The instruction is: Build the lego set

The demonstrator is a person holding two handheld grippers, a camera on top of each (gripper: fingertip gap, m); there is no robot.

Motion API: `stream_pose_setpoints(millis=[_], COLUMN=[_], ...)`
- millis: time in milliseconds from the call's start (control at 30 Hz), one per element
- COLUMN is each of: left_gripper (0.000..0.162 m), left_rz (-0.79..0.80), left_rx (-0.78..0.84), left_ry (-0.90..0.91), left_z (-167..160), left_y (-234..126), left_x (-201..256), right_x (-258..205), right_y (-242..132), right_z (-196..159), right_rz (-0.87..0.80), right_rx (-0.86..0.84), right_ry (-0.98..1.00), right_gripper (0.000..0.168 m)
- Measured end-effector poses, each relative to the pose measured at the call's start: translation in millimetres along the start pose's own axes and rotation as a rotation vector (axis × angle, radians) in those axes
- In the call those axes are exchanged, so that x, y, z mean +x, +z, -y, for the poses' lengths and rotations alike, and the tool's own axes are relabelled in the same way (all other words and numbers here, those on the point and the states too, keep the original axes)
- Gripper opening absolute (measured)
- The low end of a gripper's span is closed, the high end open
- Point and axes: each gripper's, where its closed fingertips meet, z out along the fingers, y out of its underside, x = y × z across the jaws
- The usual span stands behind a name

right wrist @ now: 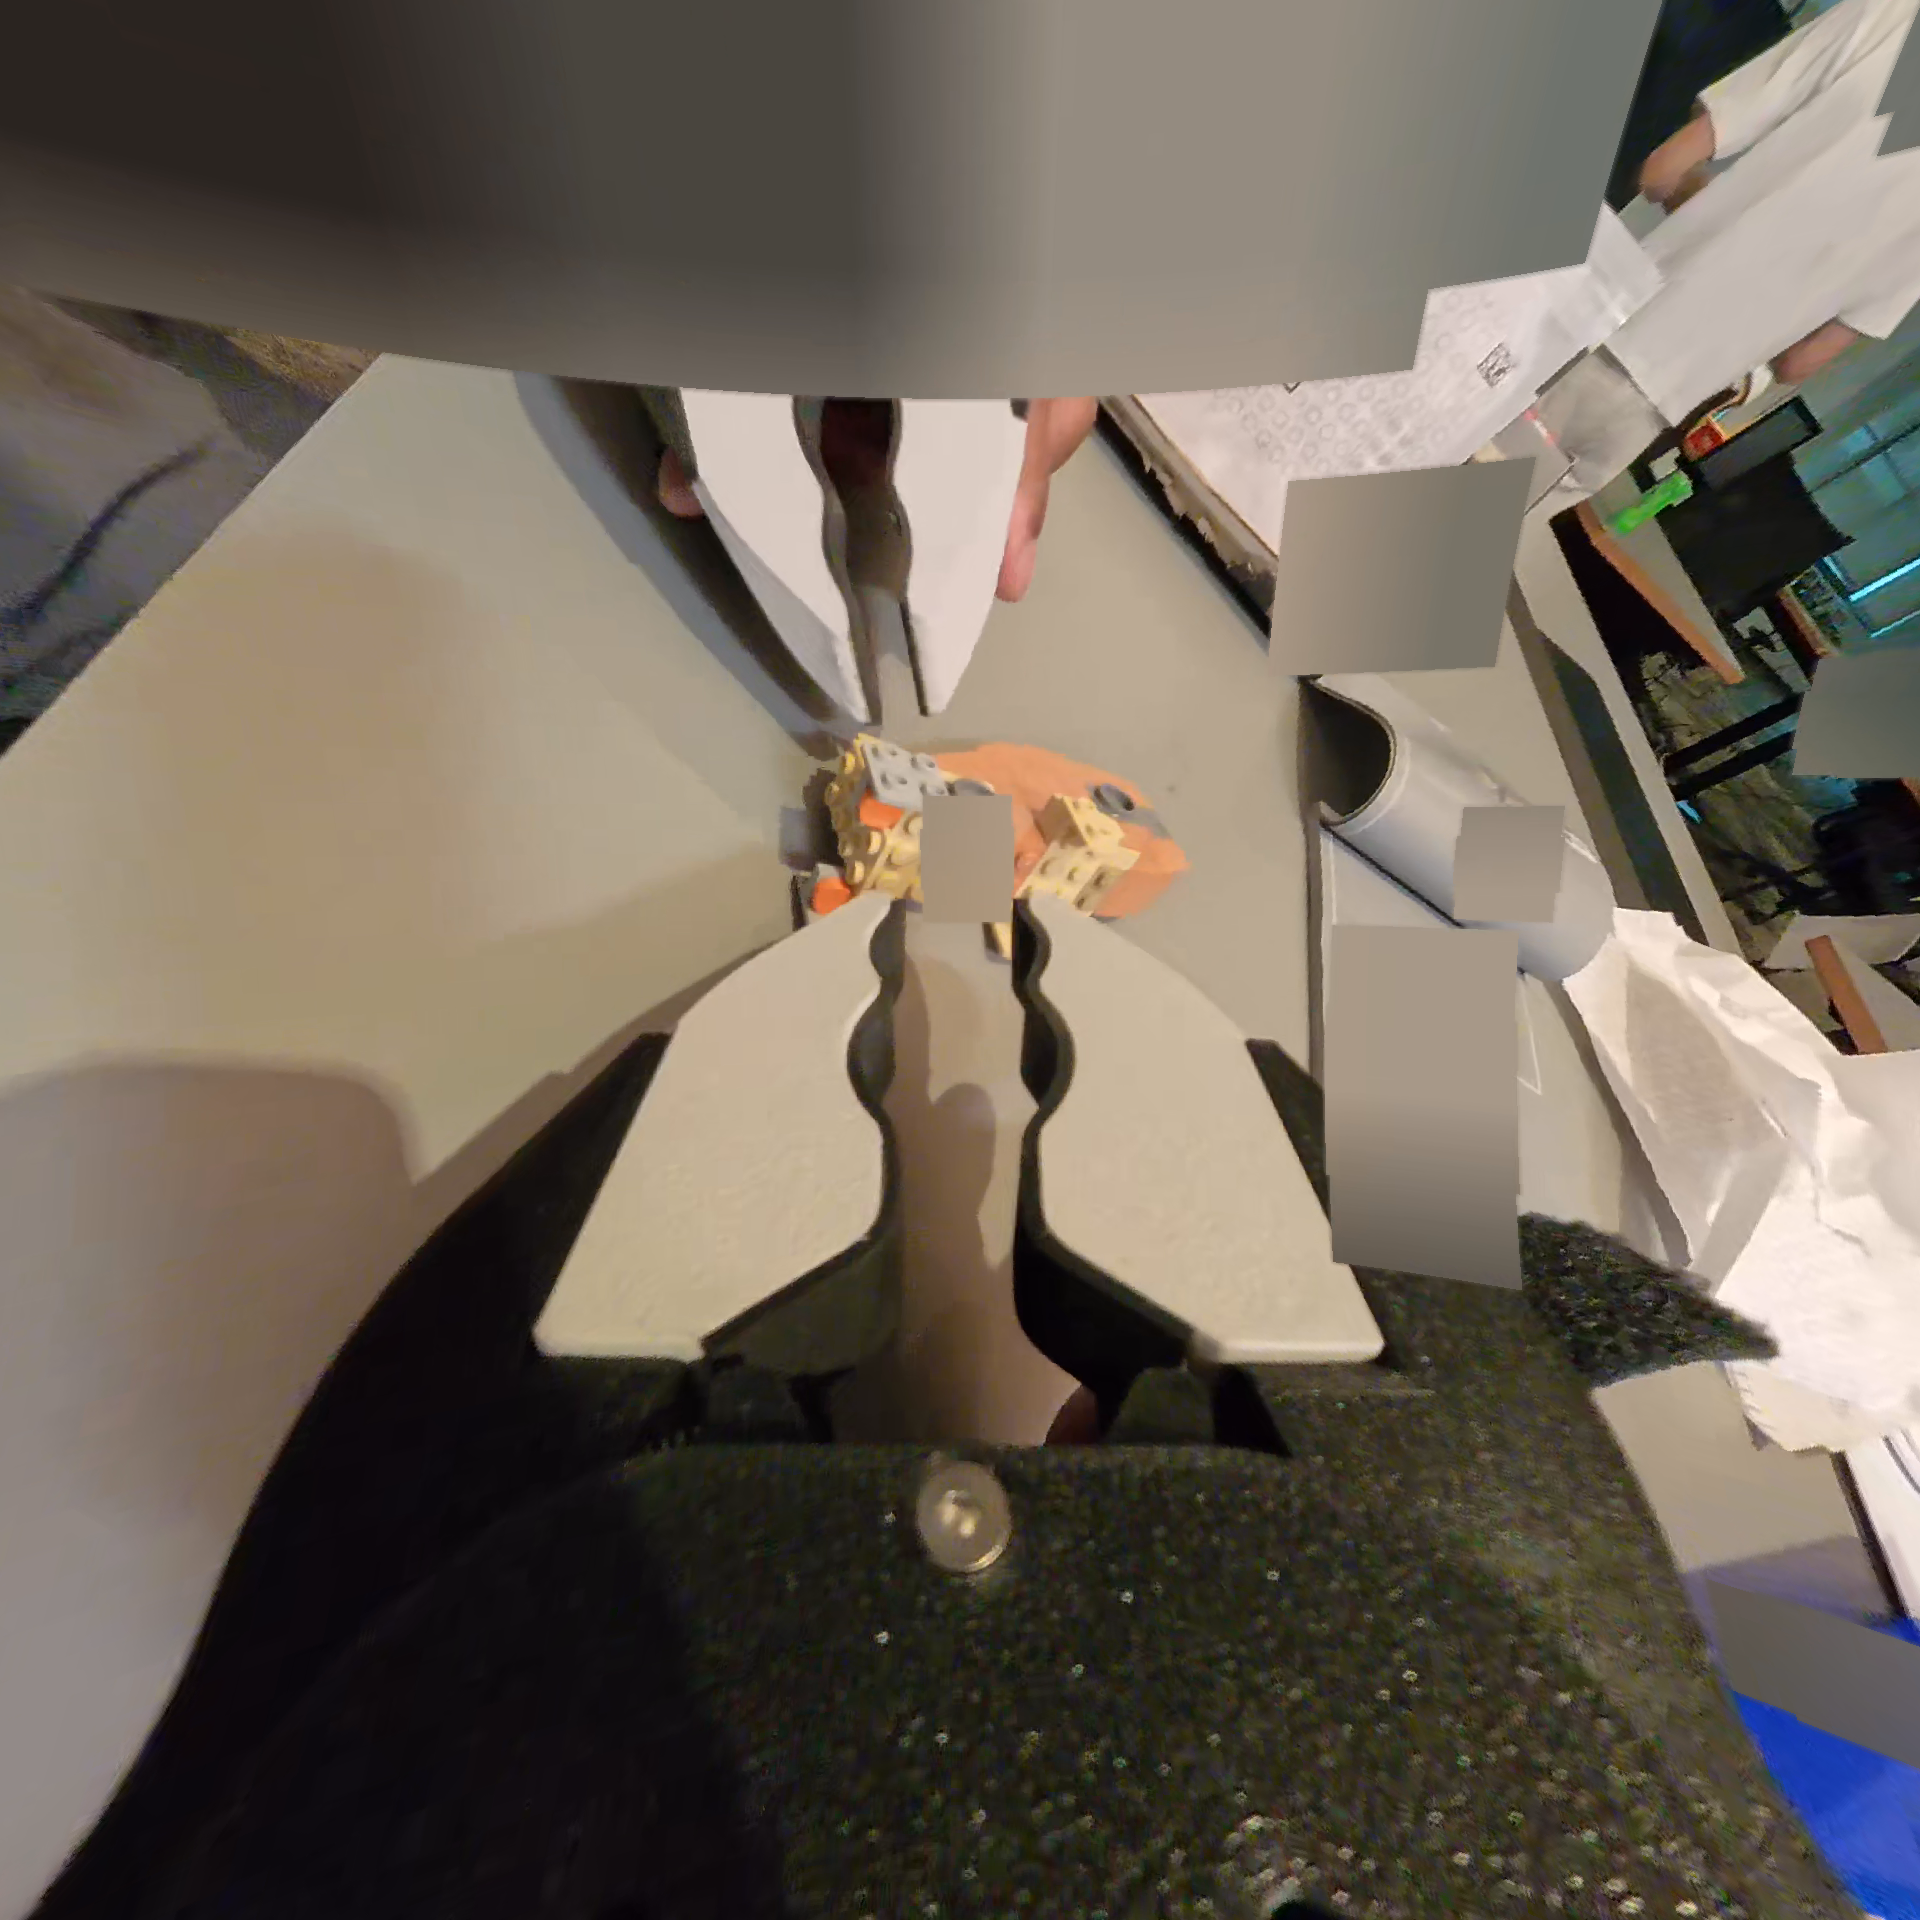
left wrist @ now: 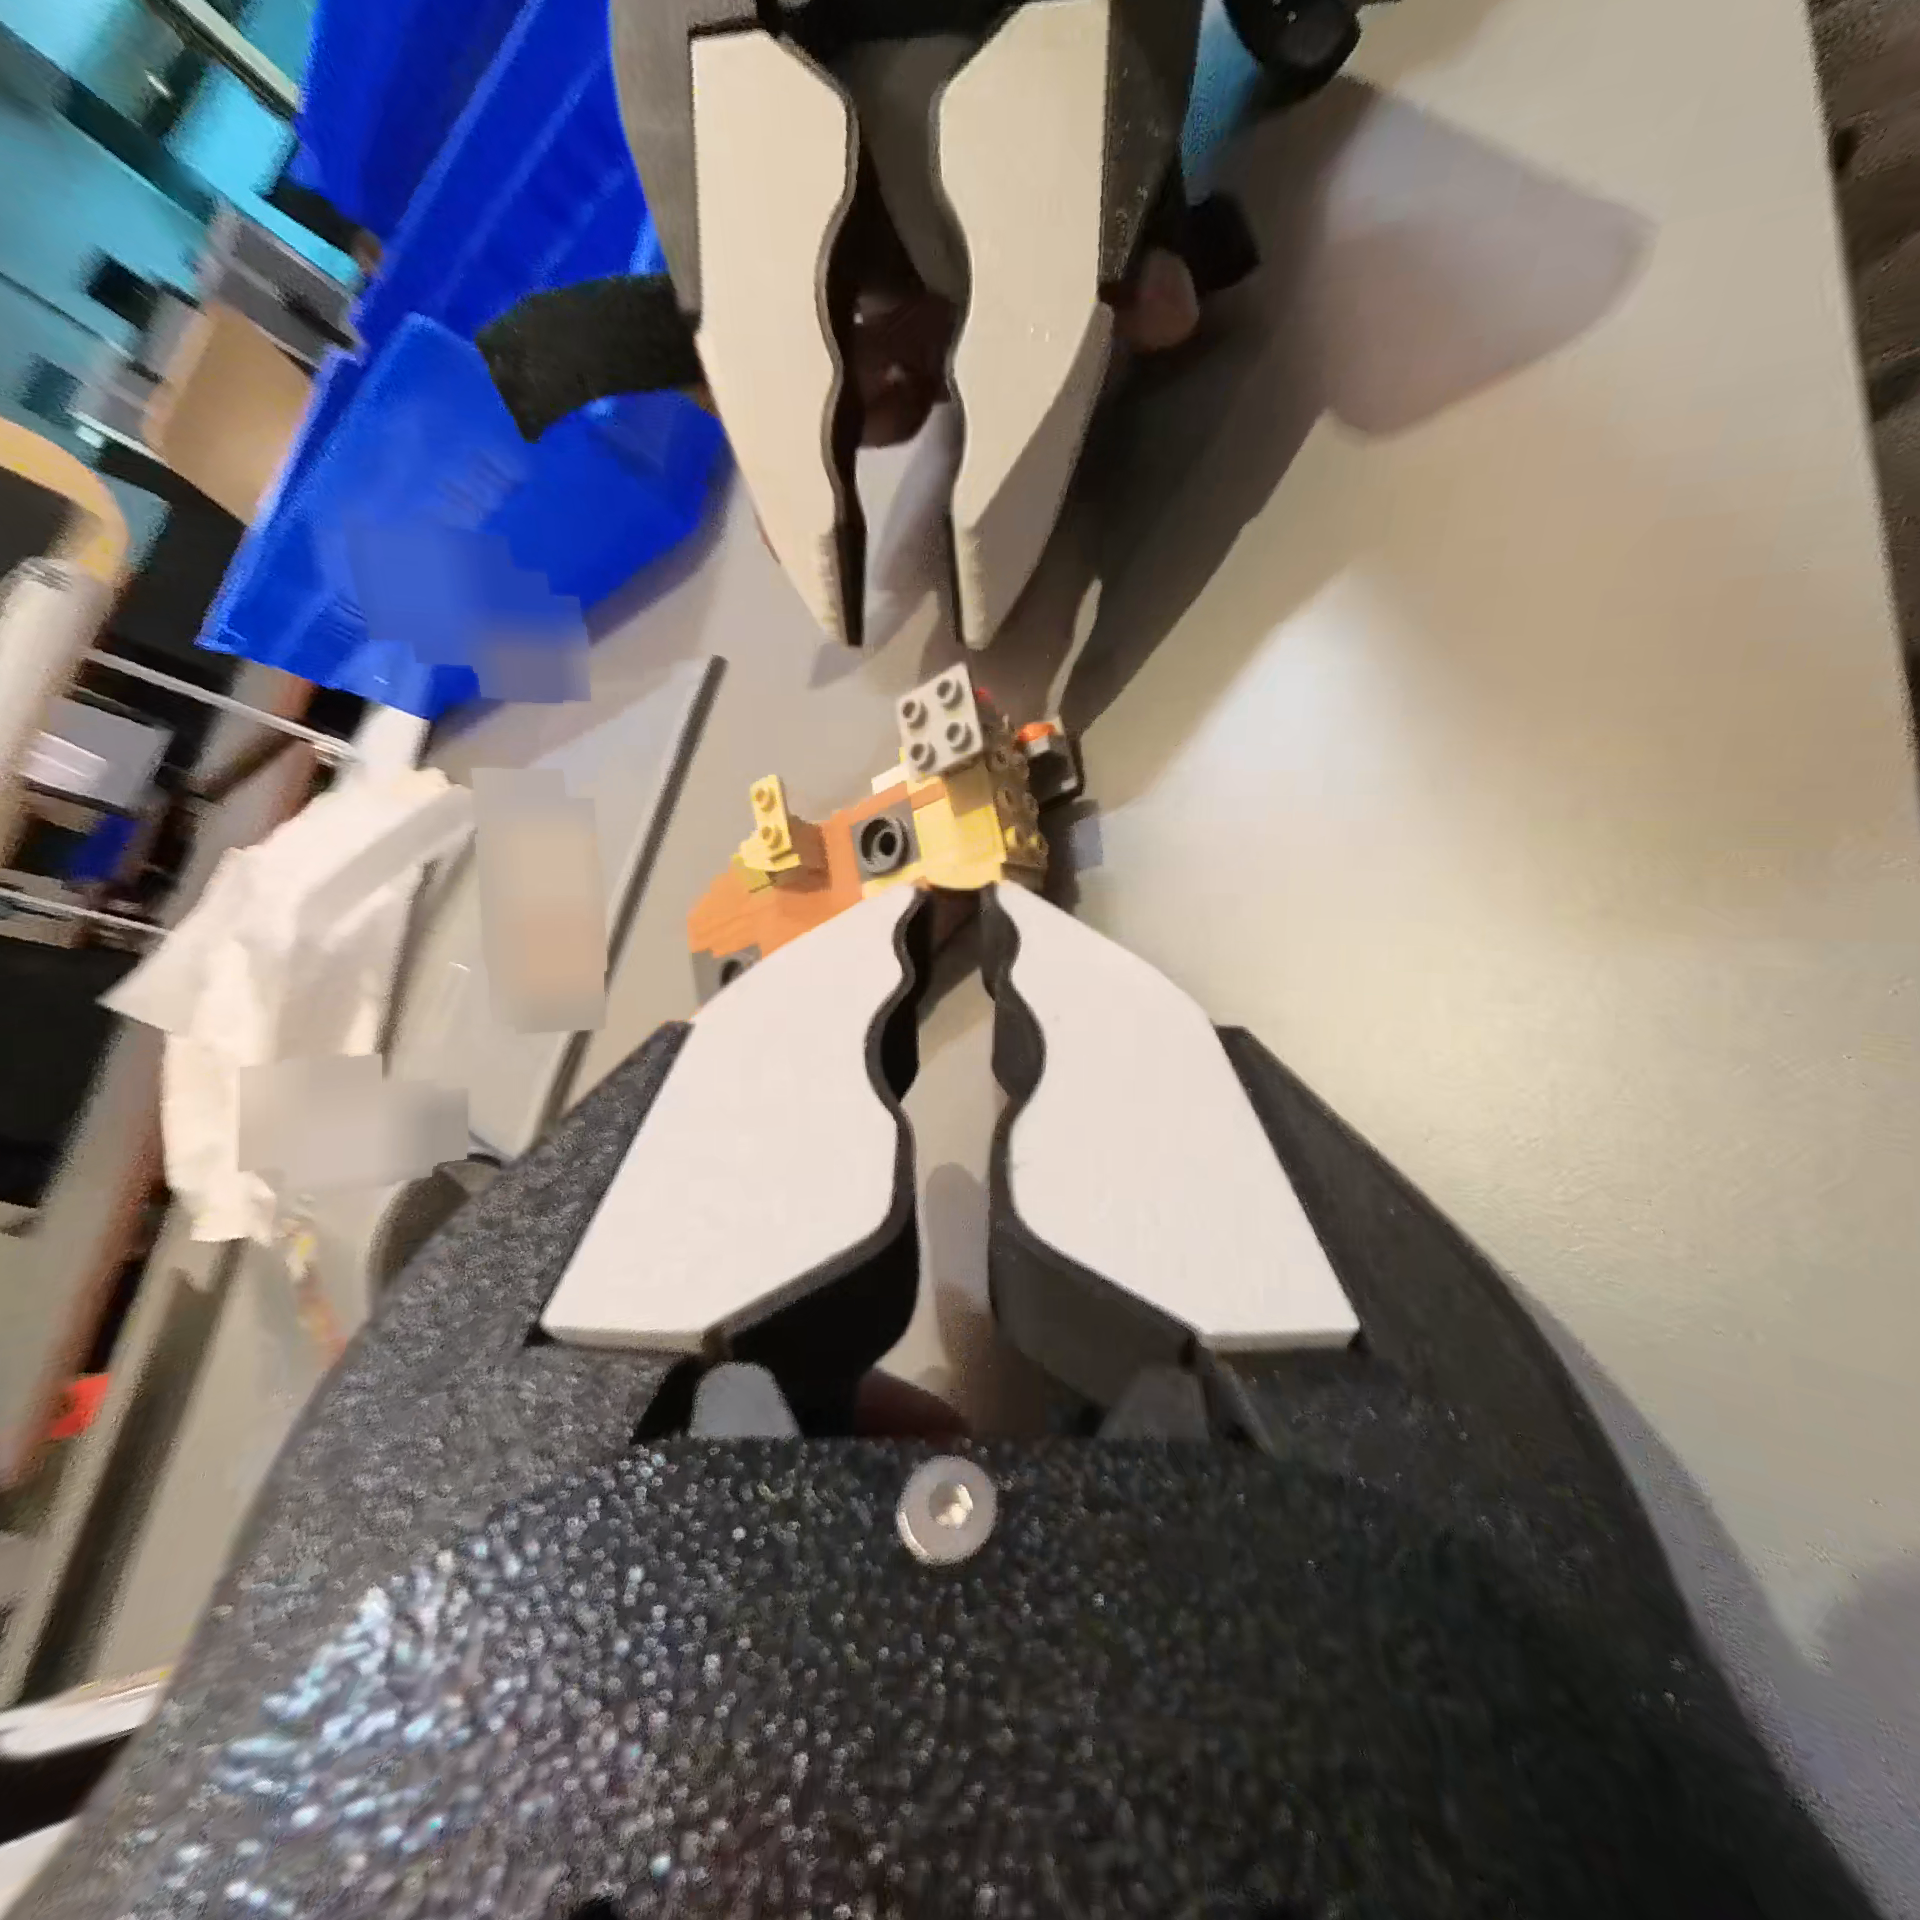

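Observation:
The lego model (left wrist: 883, 842) is a small orange, tan and grey build with a grey two-by-two plate (left wrist: 940, 727) on its upper end. My left gripper (left wrist: 956, 896) is shut on its tan end. In the right wrist view the left gripper (right wrist: 896, 712) comes in from above the model (right wrist: 1081, 831). My right gripper (left wrist: 906, 636) hangs just above the grey plate, jaws slightly apart with nothing between them. In its own view the right gripper (right wrist: 958, 909) sits right at the model; a blurred patch hides part of the contact.
The grey table (left wrist: 1455, 831) carries blue bins (left wrist: 447, 436) at the left and crumpled white paper (left wrist: 291, 935). A grey rolled mat (right wrist: 1455, 821) and more white paper (right wrist: 1766, 1195) lie to the right in the right wrist view. A person in white stands far right. About 5 cm separates my left fingertips from my right.

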Motion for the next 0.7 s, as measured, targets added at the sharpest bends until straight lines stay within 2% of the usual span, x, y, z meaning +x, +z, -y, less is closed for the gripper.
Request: stream_pose_setpoints(millis=[300, 700], left_gripper=[0.006, 0.014], left_rz=[0.078, 0.107], left_rx=[0.023, 0.160], left_ry=[0.101, 0.178], left_z=[-6.2, 15.9], left_y=[1.4, 6.0], left_x=[-11.4, -12.7], right_x=[4.2, 4.9], right_y=[6.6, 8.2], right_z=[0.1, 11.1], right_rz=[-0.034, -0.032], right_rx=[-0.003, 0.080], right_ry=[-0.046, -0.085], right_gripper=[0.017, 0.016])
